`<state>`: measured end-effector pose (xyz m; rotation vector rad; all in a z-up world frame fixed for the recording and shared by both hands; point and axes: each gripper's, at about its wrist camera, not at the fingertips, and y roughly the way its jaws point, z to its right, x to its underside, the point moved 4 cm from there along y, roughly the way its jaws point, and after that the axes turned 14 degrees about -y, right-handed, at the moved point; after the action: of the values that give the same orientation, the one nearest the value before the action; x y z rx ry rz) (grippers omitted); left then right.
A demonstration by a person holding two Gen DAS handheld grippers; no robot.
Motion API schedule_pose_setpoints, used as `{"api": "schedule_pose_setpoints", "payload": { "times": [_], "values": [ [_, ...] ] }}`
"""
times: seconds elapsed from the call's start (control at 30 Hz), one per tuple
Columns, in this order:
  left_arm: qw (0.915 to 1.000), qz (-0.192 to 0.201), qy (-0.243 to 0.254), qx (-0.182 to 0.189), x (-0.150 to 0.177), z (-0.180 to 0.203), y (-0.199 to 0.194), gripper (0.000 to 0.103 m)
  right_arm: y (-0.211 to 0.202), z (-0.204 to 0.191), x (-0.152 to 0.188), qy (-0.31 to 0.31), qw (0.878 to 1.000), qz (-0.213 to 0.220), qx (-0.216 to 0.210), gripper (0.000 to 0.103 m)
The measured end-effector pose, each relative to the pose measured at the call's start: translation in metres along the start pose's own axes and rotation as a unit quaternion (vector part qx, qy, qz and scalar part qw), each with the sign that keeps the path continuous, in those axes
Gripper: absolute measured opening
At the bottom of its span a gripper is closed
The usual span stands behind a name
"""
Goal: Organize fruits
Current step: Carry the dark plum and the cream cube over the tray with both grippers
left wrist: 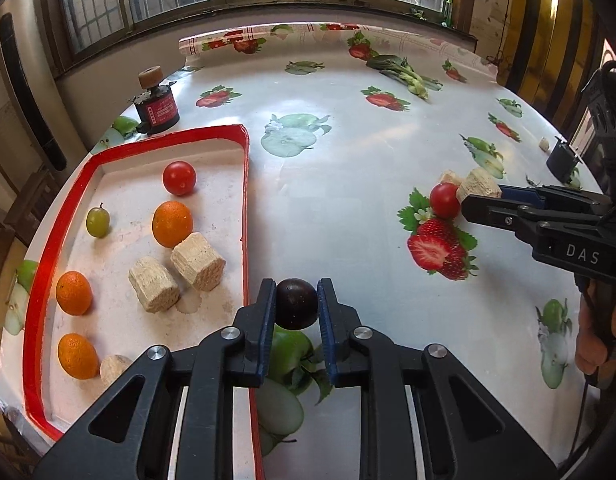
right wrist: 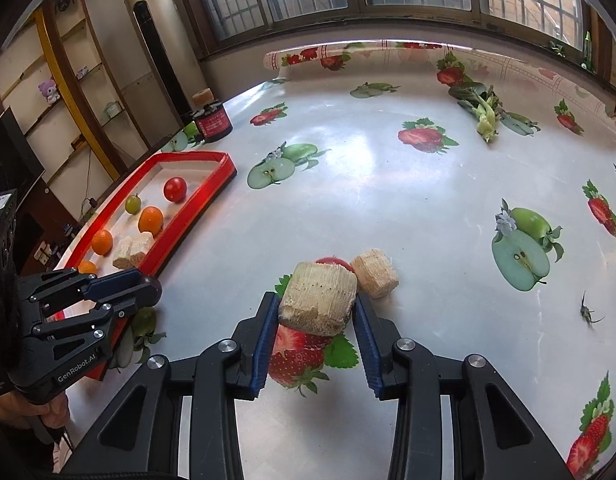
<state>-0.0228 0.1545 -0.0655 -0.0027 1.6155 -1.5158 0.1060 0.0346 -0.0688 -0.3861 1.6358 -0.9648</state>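
Observation:
My left gripper (left wrist: 296, 304) is shut on a dark plum (left wrist: 296, 303) and holds it above the table just right of the red-rimmed tray (left wrist: 244, 184). The tray holds a red tomato (left wrist: 179, 177), a green grape (left wrist: 97, 221), three oranges (left wrist: 172, 224) and several beige cut chunks (left wrist: 196, 255). My right gripper (right wrist: 315, 304) is shut on a beige chunk (right wrist: 317, 298) at the table's right side. A red tomato (right wrist: 333, 263) and a second beige chunk (right wrist: 375, 273) lie just beyond it. The right gripper also shows in the left wrist view (left wrist: 473, 204).
A red-and-black canister (left wrist: 156, 109) with a wooden knob stands at the back left beside the tray. A bunch of green leafy vegetable (left wrist: 403, 73) lies at the far side of the table. A small black object (left wrist: 562, 161) sits at the right edge. The cloth is printed with fruit pictures.

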Motion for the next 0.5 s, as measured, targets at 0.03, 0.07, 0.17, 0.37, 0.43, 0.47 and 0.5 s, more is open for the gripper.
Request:
{"api": "schedule_pose_setpoints", "payload": {
  "times": [0.03,0.07,0.17,0.37,0.43,0.47,0.5],
  "values": [
    [1.0,0.002,-0.003,0.004,0.0,0.0,-0.003,0.018,-0.002,-0.001,0.0,0.0,1.0,0.002,-0.001,0.039],
    [0.9999,0.004,-0.005,0.008,0.0,0.0,-0.007,0.018,-0.005,-0.003,-0.001,-0.001,1.0,0.004,-0.001,0.039],
    [0.9998,0.013,-0.008,0.014,-0.001,0.0,-0.018,0.018,-0.009,-0.008,-0.002,-0.004,1.0,0.007,-0.003,0.039],
    [0.9994,0.027,-0.017,0.017,-0.003,-0.01,-0.036,0.018,-0.017,-0.022,-0.008,-0.016,1.0,0.013,-0.007,0.039],
    [0.9992,0.03,-0.02,0.015,-0.003,-0.014,-0.039,0.018,-0.019,-0.028,-0.011,-0.021,1.0,0.016,-0.007,0.039],
    [0.9991,0.032,-0.023,0.014,-0.003,-0.017,-0.042,0.018,-0.02,-0.031,-0.013,-0.024,1.0,0.017,-0.008,0.039],
    [0.999,0.034,-0.025,0.014,-0.003,-0.02,-0.044,0.018,-0.021,-0.033,-0.014,-0.026,0.999,0.018,-0.009,0.039]
  ]
}}
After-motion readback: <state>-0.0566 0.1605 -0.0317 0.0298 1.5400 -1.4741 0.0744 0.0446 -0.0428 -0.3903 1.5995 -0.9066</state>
